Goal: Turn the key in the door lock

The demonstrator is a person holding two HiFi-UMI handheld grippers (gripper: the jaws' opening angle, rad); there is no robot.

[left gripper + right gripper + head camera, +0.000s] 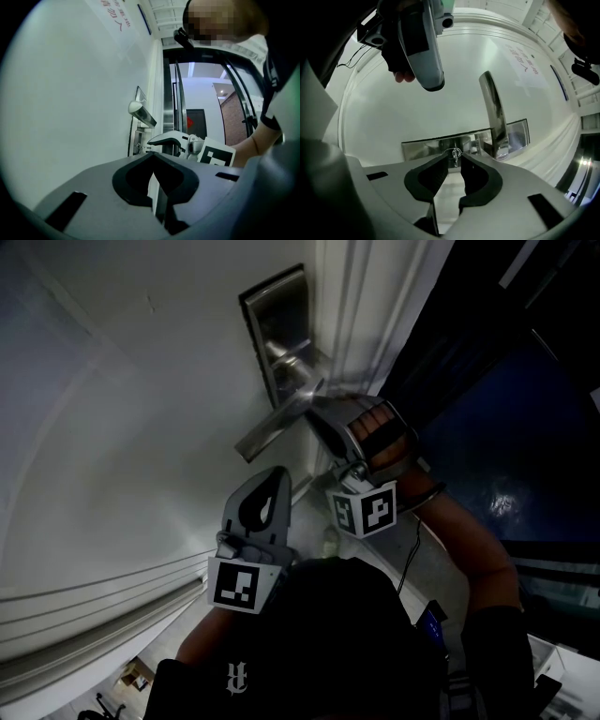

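The left hand-held gripper (153, 155) hangs back from the door (112, 427), jaws pressed together on nothing; this step does not appear to need it. The key (454, 153) sits in the lock plate (422, 149), below the lever handle (493, 108). The right hand-held gripper (453, 163) appears to pinch the key's head. The turn should run about the key's own axis, with a firm grip, no outward pull and no contact with the lever.
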